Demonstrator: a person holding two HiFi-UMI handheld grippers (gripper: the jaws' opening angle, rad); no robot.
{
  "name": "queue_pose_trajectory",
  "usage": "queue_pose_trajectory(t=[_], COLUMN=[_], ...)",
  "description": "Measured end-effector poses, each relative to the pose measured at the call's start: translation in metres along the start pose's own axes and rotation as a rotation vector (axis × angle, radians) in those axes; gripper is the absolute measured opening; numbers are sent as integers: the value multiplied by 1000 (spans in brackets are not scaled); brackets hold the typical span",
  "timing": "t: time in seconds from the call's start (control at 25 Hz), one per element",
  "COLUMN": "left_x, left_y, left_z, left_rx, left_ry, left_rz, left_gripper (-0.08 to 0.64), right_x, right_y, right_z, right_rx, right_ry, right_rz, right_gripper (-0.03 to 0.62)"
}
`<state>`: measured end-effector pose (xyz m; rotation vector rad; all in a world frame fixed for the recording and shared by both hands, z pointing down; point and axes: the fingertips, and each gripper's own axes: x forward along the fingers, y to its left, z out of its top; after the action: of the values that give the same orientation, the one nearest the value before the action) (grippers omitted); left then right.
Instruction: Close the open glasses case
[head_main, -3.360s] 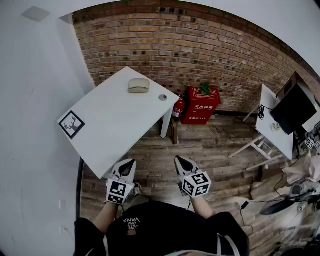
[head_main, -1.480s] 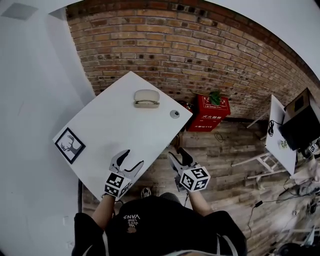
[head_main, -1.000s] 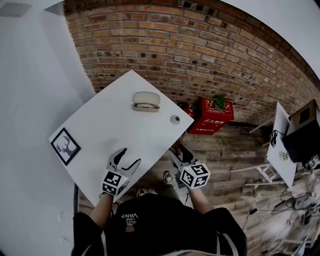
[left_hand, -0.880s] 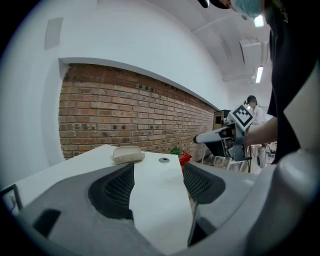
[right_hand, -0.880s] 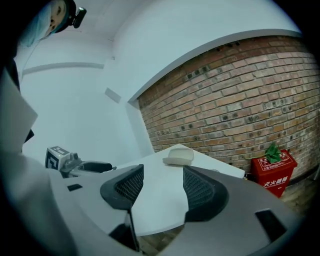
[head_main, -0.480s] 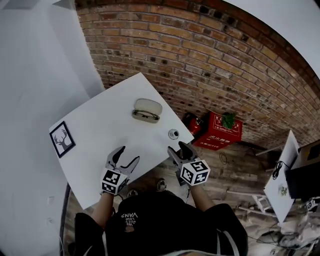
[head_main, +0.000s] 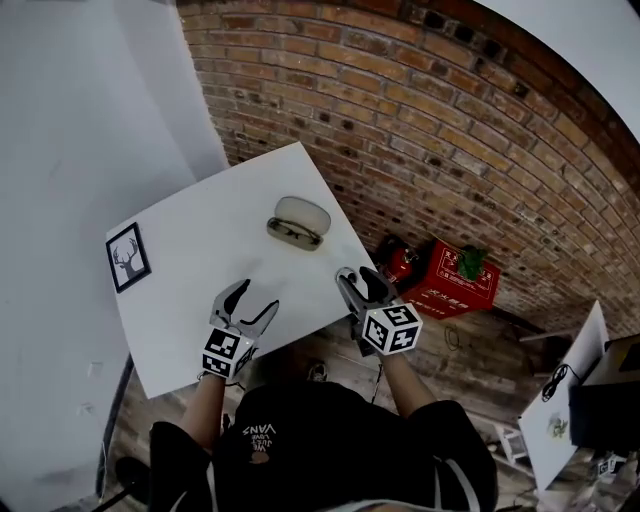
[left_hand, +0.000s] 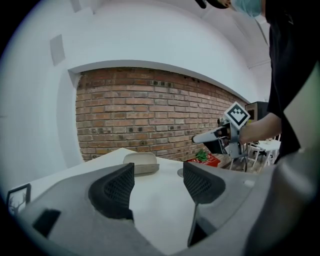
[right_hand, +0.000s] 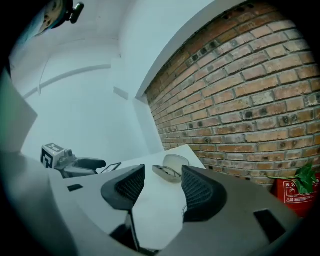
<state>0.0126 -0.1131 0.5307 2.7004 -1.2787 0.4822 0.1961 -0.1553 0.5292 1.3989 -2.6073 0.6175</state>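
Observation:
A pale grey glasses case (head_main: 298, 222) lies open on the white table (head_main: 190, 290) near the brick wall, its lid raised and glasses inside. It also shows in the left gripper view (left_hand: 141, 162) and in the right gripper view (right_hand: 170, 167). My left gripper (head_main: 255, 297) hovers over the table's near part, open and empty (left_hand: 159, 182). Over the table's right edge is my right gripper (head_main: 358, 273), open and apart from the case (right_hand: 162, 187). Its jaws have just been closing a little with nothing between them.
A framed deer picture (head_main: 127, 257) lies at the table's left end. A small round object (left_hand: 181, 172) sits on the table right of the case. A red box (head_main: 463, 277) with a plant stands on the wooden floor by the brick wall (head_main: 420, 120).
Both grippers have moved forward over the table toward the case. The right gripper now stands at the table's right edge, over where the small round object showed.

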Motion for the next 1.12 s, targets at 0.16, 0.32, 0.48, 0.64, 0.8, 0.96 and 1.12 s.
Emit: queue_pose_trajectory(t=[0.16, 0.32, 0.48, 0.64, 0.8, 0.96, 1.12], left_x=[16, 36, 55, 71, 83, 92, 104], left_y=[15, 35, 53, 69, 83, 91, 97], left_z=[2, 4, 1, -4, -13, -25, -37], left_rx=[20, 63, 54, 38, 13, -35, -71], left_ry=[13, 37, 52, 65, 76, 88, 97], left_rz=[1, -31, -72, -104, -121, -129, -138], left_gripper=[304, 304, 304, 304, 304, 304, 304], right_x=[23, 53, 83, 116, 149, 179, 208], right_y=[-9, -18, -29, -42, -56, -68, -86], right_z=[2, 7, 10, 16, 23, 28, 30], right_rx=[23, 40, 62, 71, 65, 66, 63], right_ry=[10, 22, 41, 58, 67, 76, 96], right_rz=[8, -13, -36, -55, -71, -83, -108], right_gripper=[212, 212, 208, 207, 207, 202, 196])
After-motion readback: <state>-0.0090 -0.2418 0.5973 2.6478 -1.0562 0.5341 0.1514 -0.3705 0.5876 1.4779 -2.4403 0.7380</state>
